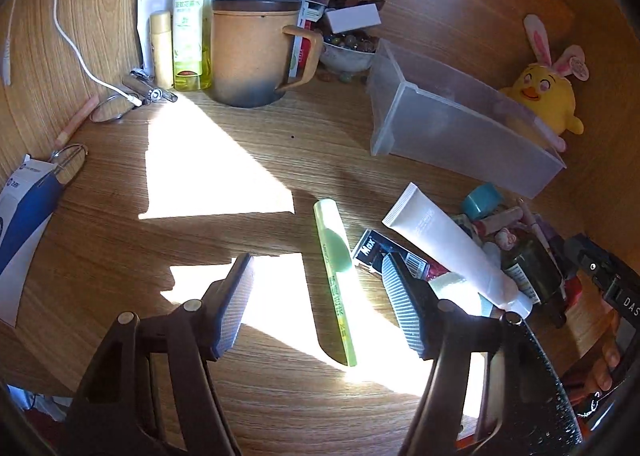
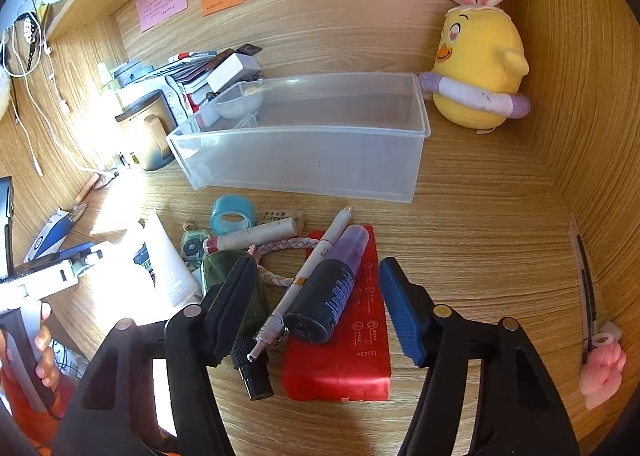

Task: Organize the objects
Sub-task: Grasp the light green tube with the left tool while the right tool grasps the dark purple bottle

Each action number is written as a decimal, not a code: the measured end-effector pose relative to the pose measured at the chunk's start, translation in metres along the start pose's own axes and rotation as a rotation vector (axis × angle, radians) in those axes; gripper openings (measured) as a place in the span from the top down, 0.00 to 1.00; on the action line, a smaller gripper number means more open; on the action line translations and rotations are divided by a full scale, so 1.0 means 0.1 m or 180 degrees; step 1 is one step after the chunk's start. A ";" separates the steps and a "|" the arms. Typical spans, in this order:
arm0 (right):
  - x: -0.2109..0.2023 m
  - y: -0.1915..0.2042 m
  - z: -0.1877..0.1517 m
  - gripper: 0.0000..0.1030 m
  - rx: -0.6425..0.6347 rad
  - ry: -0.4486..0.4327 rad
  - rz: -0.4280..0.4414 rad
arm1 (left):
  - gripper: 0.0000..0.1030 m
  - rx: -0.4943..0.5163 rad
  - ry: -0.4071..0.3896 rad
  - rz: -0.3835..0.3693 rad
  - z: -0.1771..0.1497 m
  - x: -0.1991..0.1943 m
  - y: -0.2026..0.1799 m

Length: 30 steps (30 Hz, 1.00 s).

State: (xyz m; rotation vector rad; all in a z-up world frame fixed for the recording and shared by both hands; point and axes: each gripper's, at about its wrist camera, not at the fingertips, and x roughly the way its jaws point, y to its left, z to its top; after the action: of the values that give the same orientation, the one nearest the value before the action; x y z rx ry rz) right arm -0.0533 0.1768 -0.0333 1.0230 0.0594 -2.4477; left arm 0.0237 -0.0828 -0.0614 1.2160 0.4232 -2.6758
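Note:
A clear plastic bin stands empty at the back of the wooden desk; it also shows in the left wrist view. My left gripper is open, low over the desk, with a green stick tube lying between its jaws. My right gripper is open over a dark spray bottle with a purple cap, a white pen and a red pack. A white cream tube, a blue tape roll, a pink-capped stick and a green bottle lie in the pile.
A brown lidded mug, a yellow-green bottle, a bowl of beads and papers crowd the back left. A yellow plush chick sits behind the bin. A blue-white box lies at the left edge. A pink toy is at right.

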 end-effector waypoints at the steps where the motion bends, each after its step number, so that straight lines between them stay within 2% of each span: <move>1: 0.02 0.00 0.00 0.51 0.0000 0.0023 0.0003 | 0.38 0.0013 0.0010 -0.0002 -0.01 0.01 -0.02; 6: 0.11 0.02 -0.03 0.61 -0.0047 0.0101 0.0003 | 0.54 0.0065 0.0052 0.0055 -0.05 0.06 -0.05; 9: 0.14 0.01 -0.06 0.65 -0.0051 0.0133 -0.0047 | 0.56 0.0082 0.0045 0.0100 -0.07 0.06 -0.01; 13: 0.12 -0.06 -0.08 0.68 0.0075 0.0122 0.0020 | 0.58 0.0084 0.0035 0.0123 -0.07 0.04 0.02; 20: 0.07 -0.17 -0.07 0.71 0.0191 0.0102 0.0016 | 0.68 0.0114 -0.0004 0.0192 -0.03 0.08 0.00; 22: 0.08 -0.18 -0.06 0.71 0.0206 0.0112 0.0002 | 0.73 0.0134 -0.0024 0.0217 -0.01 0.10 -0.02; 24: 0.11 -0.19 -0.06 0.71 0.0212 0.0144 -0.0007 | 0.84 0.0162 -0.0048 0.0230 -0.01 0.12 -0.04; 26: 0.16 -0.19 -0.06 0.71 0.0207 0.0165 -0.0032 | 0.85 0.0188 -0.0070 0.0267 0.00 0.13 -0.05; 30: 0.19 -0.19 -0.05 0.77 0.0208 0.0118 -0.0057 | 0.86 0.0144 -0.0072 0.0224 0.01 0.13 -0.03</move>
State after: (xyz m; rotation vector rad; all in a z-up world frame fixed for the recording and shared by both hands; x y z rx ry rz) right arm -0.0700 0.1872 -0.0528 1.1005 0.0007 -2.4616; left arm 0.0142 -0.0808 -0.0701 1.1889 0.3122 -2.6503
